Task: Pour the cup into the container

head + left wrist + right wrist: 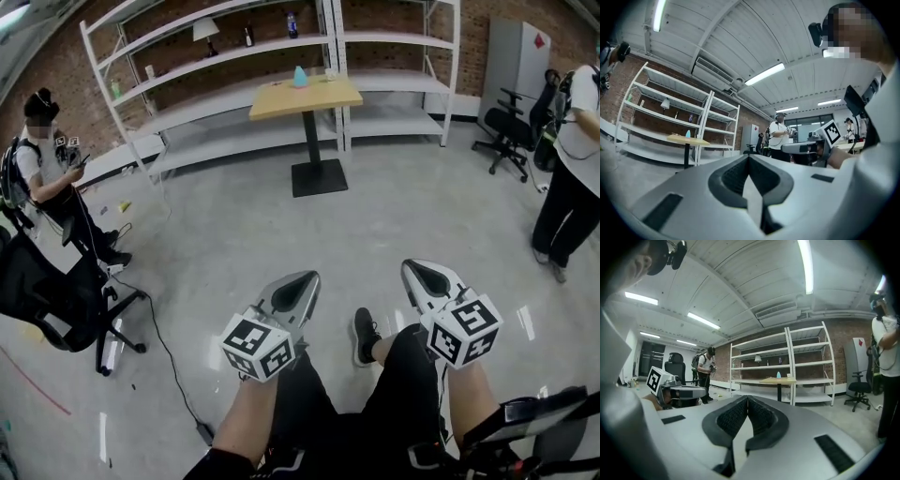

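Two grey grippers, the left gripper and the right gripper, are closed on nothing and held level, side by side. The approach looks under way: the small teal vessel and the small pale vessel stand on the light wooden pedestal table, well ahead. The next move calls for reaching it and opening a jaw pair.

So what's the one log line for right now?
stage: pour not started | left hand-held gripper: shut, empty | right hand-held gripper: shut, empty | table: far ahead
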Tool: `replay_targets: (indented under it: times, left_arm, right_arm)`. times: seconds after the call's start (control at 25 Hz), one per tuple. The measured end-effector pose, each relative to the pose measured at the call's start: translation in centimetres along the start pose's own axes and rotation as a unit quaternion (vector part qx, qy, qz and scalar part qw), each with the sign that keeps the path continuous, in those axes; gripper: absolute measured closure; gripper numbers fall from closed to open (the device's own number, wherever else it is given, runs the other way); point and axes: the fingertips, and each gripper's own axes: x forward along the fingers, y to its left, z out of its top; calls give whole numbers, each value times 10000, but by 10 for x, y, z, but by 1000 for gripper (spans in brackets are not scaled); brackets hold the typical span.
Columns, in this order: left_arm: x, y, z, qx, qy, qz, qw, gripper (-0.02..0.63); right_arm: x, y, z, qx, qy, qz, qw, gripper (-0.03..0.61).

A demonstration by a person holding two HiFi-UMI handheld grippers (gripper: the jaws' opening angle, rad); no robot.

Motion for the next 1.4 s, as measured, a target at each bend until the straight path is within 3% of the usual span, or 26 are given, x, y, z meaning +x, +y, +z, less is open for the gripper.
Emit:
replay_targets:
  times: [0.64, 0.96, 1.4]
  left_arm:
    - [176, 161, 22, 209, 154, 18, 9997, 615]
    - [241, 293, 31, 168, 97, 215, 9996, 615]
    - [365, 440, 57, 223, -123, -20, 9997, 615]
  right_arm:
    - [195, -141, 44, 53, -403, -18, 9992, 577]
    - [345, -184, 59, 72, -331, 122, 9994, 577]
    - [514, -258, 86, -161, -287, 68, 9994, 577]
